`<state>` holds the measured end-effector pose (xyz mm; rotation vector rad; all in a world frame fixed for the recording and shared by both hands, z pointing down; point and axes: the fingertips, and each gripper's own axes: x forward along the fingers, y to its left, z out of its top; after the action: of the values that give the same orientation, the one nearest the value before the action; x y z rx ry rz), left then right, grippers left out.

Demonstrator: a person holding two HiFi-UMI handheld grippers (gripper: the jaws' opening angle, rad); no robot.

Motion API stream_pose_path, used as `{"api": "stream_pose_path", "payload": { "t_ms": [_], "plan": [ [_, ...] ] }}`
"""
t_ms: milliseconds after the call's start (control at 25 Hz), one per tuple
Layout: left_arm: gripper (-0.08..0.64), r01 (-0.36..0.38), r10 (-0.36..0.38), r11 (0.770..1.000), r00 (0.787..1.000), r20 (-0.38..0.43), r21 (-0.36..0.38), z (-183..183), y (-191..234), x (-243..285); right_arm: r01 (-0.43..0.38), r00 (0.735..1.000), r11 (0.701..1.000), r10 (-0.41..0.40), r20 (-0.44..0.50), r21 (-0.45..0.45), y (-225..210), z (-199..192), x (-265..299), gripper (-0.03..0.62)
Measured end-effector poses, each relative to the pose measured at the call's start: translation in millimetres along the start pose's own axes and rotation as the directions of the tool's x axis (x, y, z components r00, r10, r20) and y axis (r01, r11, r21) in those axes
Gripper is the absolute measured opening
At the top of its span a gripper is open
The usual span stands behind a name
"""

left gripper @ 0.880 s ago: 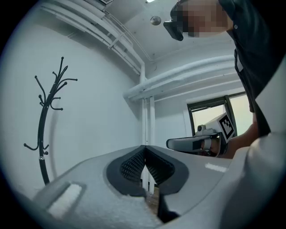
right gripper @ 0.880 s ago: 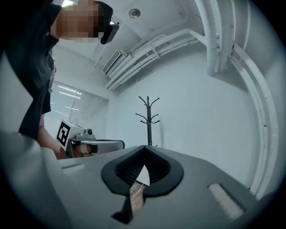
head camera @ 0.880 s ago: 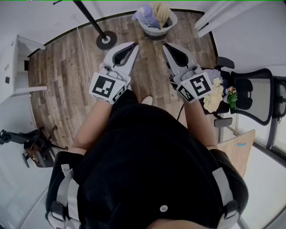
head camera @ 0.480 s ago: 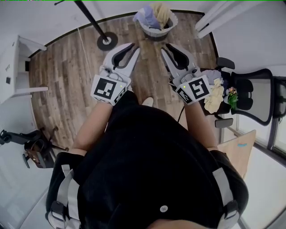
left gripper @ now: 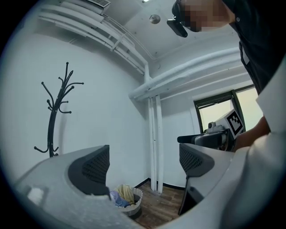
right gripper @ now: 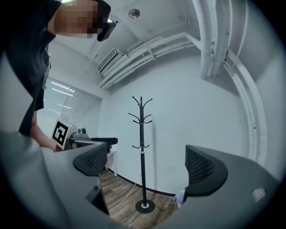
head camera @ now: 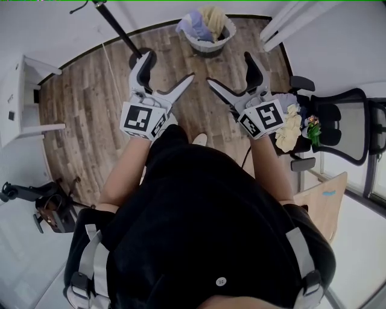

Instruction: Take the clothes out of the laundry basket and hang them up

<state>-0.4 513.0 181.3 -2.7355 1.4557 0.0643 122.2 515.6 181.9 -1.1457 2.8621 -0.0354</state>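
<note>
Black chair [head camera: 339,128] near right gripper [head camera: 230,70]: head view only.

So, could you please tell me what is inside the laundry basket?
The laundry basket holds a lavender-blue garment and a pale yellow garment, heaped above its rim. Anything beneath them is covered.

black mesh office chair [head camera: 341,128] at floor's right edge; small flower bunch [head camera: 312,127] just beside it; white vertical pipes [left gripper: 154,138] in room corner.
</note>
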Motion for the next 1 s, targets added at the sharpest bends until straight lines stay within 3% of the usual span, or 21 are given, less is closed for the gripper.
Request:
{"api": "stream_pose_path", "payload": {
  "t_ms": [520,1000],
  "plan": [
    [0.499,0.029,-0.029,1.0,0.999,-0.024,-0.006,-12.0,10.9,69.2,0.05,0.999,0.997,-0.05,-0.002,0.052,-68.4,-10.0,19.9,0.528],
    [0.497,0.093,-0.094,0.995,0.995,-0.046,-0.036,-34.1,114.6,236.3,0.068,0.996,0.997,-0.065,-0.065,0.047,-212.4,-21.1,155.4,0.525]
  ]
}}
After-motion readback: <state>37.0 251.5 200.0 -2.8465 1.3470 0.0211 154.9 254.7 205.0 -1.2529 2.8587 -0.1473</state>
